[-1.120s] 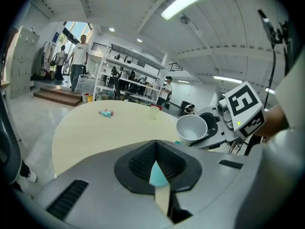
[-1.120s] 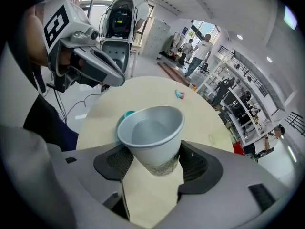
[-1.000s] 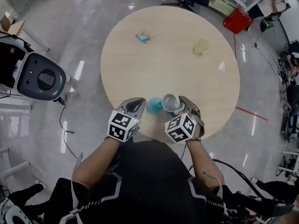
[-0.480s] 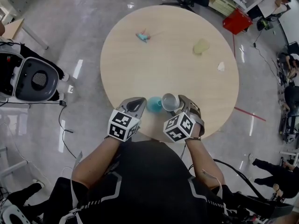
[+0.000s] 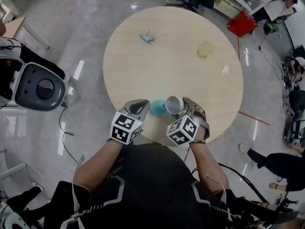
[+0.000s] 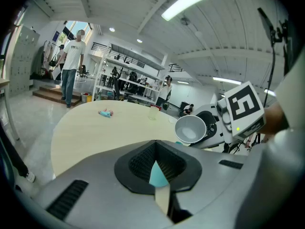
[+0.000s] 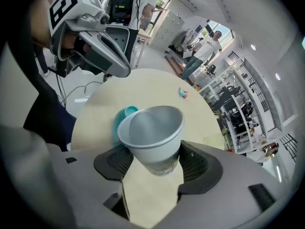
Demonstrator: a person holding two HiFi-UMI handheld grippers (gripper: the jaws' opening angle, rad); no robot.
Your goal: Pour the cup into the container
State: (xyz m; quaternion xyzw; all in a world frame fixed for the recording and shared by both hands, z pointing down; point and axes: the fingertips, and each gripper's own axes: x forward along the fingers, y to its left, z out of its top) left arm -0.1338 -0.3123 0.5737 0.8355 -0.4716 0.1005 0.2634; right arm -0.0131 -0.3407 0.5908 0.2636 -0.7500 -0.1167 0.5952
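At the near edge of the counter [image 5: 190, 75], the left gripper [image 5: 141, 107] has its jaws pressed together, just left of the teal container [image 5: 156, 108]. The right gripper [image 5: 187, 106] is clamped on the white cup [image 5: 173, 104], which tilts toward the container just beside it. A small blue toy [image 5: 146, 38] lies farther off.

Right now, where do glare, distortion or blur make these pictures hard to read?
Head view: glare streaks on the glossy grey floor, round pale wooden table evenly lit. Left gripper view: fisheye bending, dark corners, long ceiling lamp blown out. Right gripper view: white paper cup sharp, room behind curved.
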